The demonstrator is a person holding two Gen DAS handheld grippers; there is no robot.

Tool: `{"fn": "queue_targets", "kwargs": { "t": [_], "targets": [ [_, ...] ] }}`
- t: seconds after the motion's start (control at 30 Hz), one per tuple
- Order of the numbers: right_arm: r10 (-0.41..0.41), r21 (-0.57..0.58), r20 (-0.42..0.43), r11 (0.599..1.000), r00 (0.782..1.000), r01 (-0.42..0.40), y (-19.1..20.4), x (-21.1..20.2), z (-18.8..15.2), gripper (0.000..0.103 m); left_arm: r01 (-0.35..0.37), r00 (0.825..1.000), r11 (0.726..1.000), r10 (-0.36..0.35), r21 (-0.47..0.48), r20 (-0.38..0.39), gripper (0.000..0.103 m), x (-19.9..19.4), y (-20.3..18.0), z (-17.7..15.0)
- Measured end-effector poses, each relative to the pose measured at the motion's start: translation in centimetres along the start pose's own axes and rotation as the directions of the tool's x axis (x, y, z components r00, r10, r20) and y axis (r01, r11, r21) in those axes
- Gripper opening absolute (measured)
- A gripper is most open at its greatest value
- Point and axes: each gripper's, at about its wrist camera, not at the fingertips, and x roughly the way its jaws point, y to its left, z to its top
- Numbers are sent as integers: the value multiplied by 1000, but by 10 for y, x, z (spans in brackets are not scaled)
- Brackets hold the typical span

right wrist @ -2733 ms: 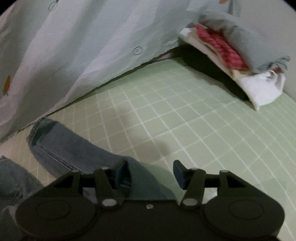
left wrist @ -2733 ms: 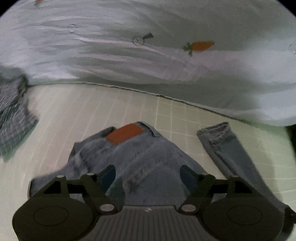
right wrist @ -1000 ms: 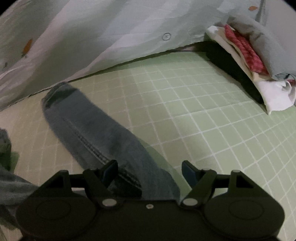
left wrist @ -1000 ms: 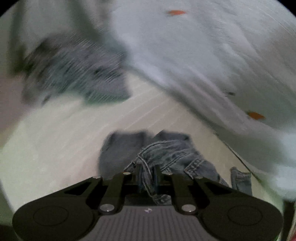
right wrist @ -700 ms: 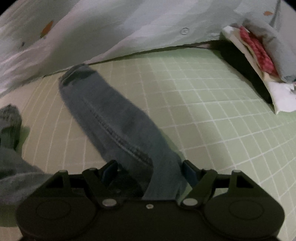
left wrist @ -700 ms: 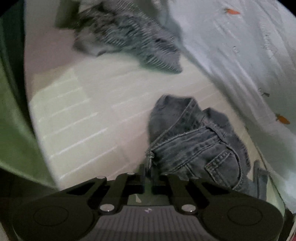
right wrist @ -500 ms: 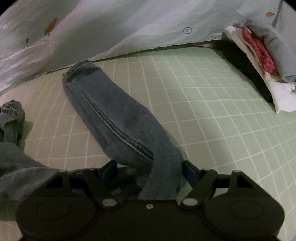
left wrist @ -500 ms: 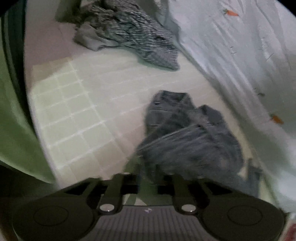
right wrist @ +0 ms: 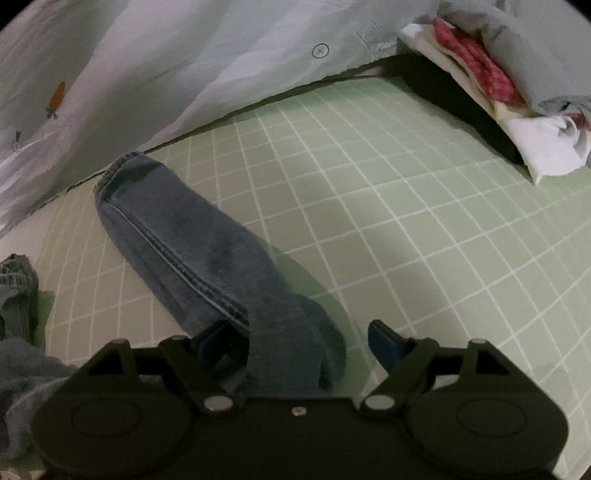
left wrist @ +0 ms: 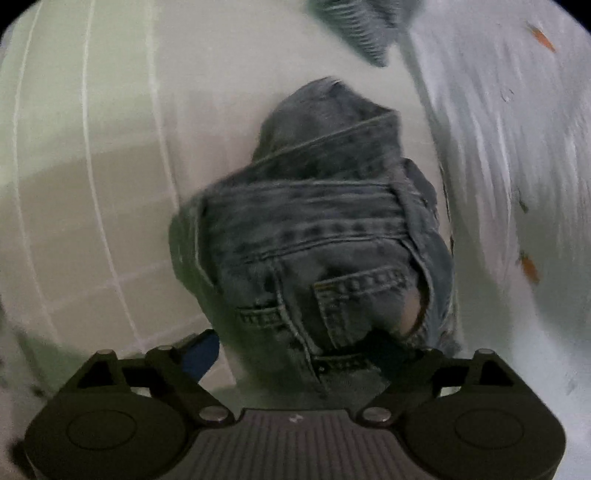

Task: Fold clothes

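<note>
The blue jeans (left wrist: 317,236) lie in a bunched heap on a bed sheet (right wrist: 424,206) that is soft green with thin white lines making little squares. The denim looks thick and rough, with pale stitching along the seams and a back pocket showing near the left hand-held gripper (left wrist: 295,347).

That left hand-held gripper is wide open. Its blue pad (left wrist: 199,350) on the left sits beside the heap, and the right finger is partly hidden by the cloth. The jeans lie between the two fingers, but the fingers are not squeezing them. This picture is blurry, so the small details are hard to see.

In the right wrist view, one long jeans leg (right wrist: 192,243) stretches away like a fat tube, and its hem is at the far left. The near end of the leg folds over and sits between the fingers of the right hand-held gripper (right wrist: 295,339). That one is open too, with its blue pads well apart on either side of the cloth.

A pale, smooth quilt (right wrist: 155,74) with little orange carrots printed on it lies along the far side. A stack of folded clothes (right wrist: 491,85), red checked, white and grey, sits at the far right. A striped grey cloth (left wrist: 358,26) lies far off in the left wrist view.
</note>
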Motion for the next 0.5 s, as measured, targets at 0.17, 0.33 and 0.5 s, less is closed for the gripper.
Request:
{"fn": "queue_targets", "kwargs": {
  "t": [0.17, 0.33, 0.5],
  "targets": [
    [7, 30, -19, 1000, 1000, -6, -4, 5, 0, 86, 60, 998, 992, -63, -108, -25, 88, 14, 11, -2],
    [16, 55, -59, 998, 998, -12, -1, 13, -1, 86, 65, 997, 997, -66, 34, 43, 39, 13, -10, -4],
    [7, 36, -60, 999, 998, -4, 14, 15, -3, 86, 47, 998, 995, -50, 88, 28, 29, 22, -25, 5]
  ]
}}
